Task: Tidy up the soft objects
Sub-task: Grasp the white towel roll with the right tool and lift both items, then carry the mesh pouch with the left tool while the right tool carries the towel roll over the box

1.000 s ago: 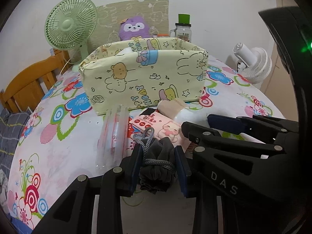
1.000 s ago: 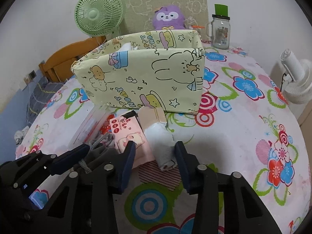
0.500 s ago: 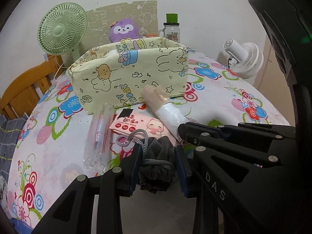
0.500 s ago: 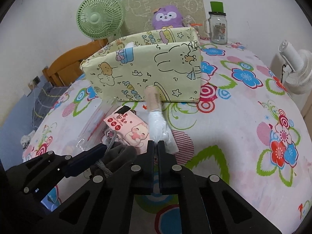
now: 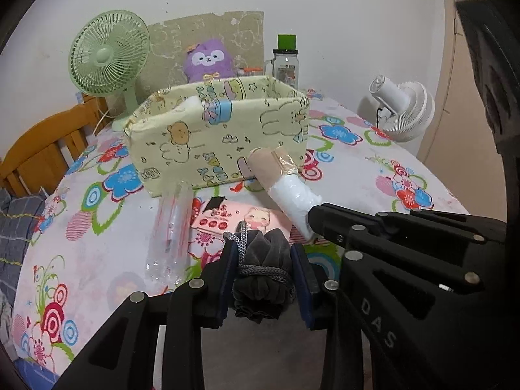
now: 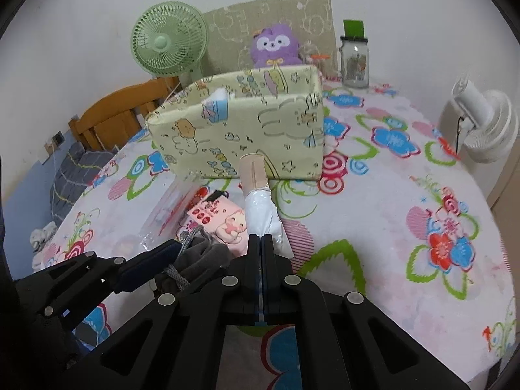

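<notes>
Two grips now: my left gripper (image 5: 264, 282) still pinches the grey pouch (image 5: 261, 271); my right gripper (image 6: 261, 261) just clamped flat on the white roll (image 6: 260, 206), lifting it toward the box (image 6: 240, 130). Binning looks next.

Even, soft indoor light, mild shadows; strong fisheye bend + dark vignette at corners

white roll (image 6: 263, 214) now pinched, lifted
</notes>
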Demonstrator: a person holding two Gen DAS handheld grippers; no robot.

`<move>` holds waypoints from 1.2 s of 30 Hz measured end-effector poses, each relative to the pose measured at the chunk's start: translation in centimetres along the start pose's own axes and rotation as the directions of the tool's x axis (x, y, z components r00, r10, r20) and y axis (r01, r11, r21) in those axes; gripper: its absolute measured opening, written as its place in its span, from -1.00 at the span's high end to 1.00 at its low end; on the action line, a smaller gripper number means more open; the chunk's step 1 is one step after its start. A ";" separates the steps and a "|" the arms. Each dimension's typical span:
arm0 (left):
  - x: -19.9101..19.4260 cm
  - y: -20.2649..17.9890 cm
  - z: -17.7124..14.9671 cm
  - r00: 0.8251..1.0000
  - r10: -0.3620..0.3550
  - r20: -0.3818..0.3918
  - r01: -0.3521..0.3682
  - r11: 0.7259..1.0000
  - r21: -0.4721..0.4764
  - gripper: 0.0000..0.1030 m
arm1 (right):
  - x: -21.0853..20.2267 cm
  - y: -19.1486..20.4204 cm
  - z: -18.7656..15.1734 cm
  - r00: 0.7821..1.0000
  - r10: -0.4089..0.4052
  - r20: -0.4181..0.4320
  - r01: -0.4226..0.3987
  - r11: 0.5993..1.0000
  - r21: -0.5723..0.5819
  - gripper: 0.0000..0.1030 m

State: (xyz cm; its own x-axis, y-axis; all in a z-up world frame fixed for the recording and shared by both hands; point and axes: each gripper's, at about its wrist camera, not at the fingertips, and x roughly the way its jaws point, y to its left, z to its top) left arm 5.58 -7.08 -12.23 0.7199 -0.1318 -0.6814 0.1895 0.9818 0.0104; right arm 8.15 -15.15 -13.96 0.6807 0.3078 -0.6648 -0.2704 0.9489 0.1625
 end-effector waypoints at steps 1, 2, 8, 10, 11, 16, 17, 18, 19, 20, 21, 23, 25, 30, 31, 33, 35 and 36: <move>-0.3 0.0 0.1 1.000 0.002 0.005 -0.002 1.000 0.001 0.36 | -0.2 0.0 0.0 1.000 -0.002 0.005 0.002 1.000 0.003 0.94; -0.4 0.0 0.2 1.000 0.002 0.010 -0.002 1.000 0.003 0.36 | -0.4 0.1 0.1 1.000 -0.004 0.010 0.004 1.000 0.003 0.94; -1.8 0.0 1.0 0.999 -0.001 0.040 0.001 1.000 0.003 0.36 | -1.9 0.4 0.9 0.999 -0.006 0.039 0.006 1.000 0.005 0.94; -2.2 0.0 1.3 0.999 -0.001 0.052 0.001 1.000 0.005 0.36 | -2.4 0.5 1.2 0.999 -0.009 0.050 0.008 1.000 0.005 0.94; -2.4 0.0 1.5 0.998 -0.002 0.057 0.001 1.000 0.006 0.36 | -2.7 0.5 1.3 0.998 -0.010 0.056 0.010 1.000 0.005 0.94; -3.5 0.0 2.4 0.997 -0.005 0.083 0.004 1.000 0.007 0.36 | -4.0 0.9 2.0 0.996 -0.018 0.083 0.017 1.000 0.005 0.94; -3.8 0.0 2.6 0.996 -0.005 0.088 0.005 1.000 0.008 0.36 | -4.3 0.9 2.2 0.996 -0.019 0.088 0.019 1.000 0.004 0.94; -4.0 0.0 2.8 0.996 -0.006 0.093 0.005 1.000 0.008 0.36 | -4.6 1.0 2.4 0.996 -0.020 0.092 0.020 1.000 0.004 0.94; -4.4 0.0 3.0 0.995 -0.006 0.101 0.005 1.000 0.010 0.36 | -4.9 1.1 2.6 0.995 -0.022 0.098 0.022 1.000 0.003 0.94; -4.6 0.0 3.2 0.994 -0.006 0.108 0.004 1.000 0.011 0.36 | -5.2 1.2 2.8 0.994 -0.025 0.105 0.025 1.000 0.001 0.94; -4.9 0.0 3.4 0.994 -0.005 0.113 0.004 1.000 0.012 0.36 | -5.5 1.3 3.0 0.993 -0.028 0.111 0.028 1.000 -0.001 0.94; -5.5 -0.1 3.8 0.992 -0.003 0.129 0.001 1.000 0.017 0.36 | -6.0 1.5 3.4 0.992 -0.034 0.123 0.034 0.999 -0.003 0.94; -6.0 -0.2 4.1 0.990 -0.002 0.138 0.000 1.000 0.020 0.36 | -6.6 1.6 3.8 0.990 -0.039 0.134 0.040 0.999 -0.004 0.94; -7.0 -0.3 5.0 0.987 -0.002 0.162 -0.004 0.999 0.034 0.36 | -7.8 1.9 4.8 0.986 -0.061 0.156 0.063 0.998 -0.006 0.94; -7.2 -0.4 5.1 0.986 -0.001 0.167 -0.005 0.999 0.038 0.36 | -8.0 1.9 4.9 0.985 -0.067 0.159 0.069 0.998 -0.007 0.94; -7.4 -0.5 5.5 0.985 -0.002 0.173 -0.005 0.999 0.043 0.36 | -8.3 1.9 5.3 0.983 -0.081 0.162 0.083 0.997 -0.005 0.94; -7.7 -0.5 5.8 0.984 -0.004 0.179 -0.005 0.999 0.049 0.36 | -8.5 1.9 5.6 0.982 -0.089 0.166 0.091 0.996 -0.004 0.94; -7.7 -0.5 5.9 0.983 -0.005 0.182 -0.005 0.999 0.051 0.36 | -8.7 2.0 5.8 0.981 -0.093 0.169 0.095 0.995 -0.005 0.94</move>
State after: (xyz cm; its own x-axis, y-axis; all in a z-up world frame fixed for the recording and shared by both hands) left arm 3.89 -7.32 -2.61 0.8284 -0.1590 -0.5371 0.2198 0.9742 0.0506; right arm 5.66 -15.55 -3.66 0.8081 0.2257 -0.5441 -0.2078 0.9735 0.0953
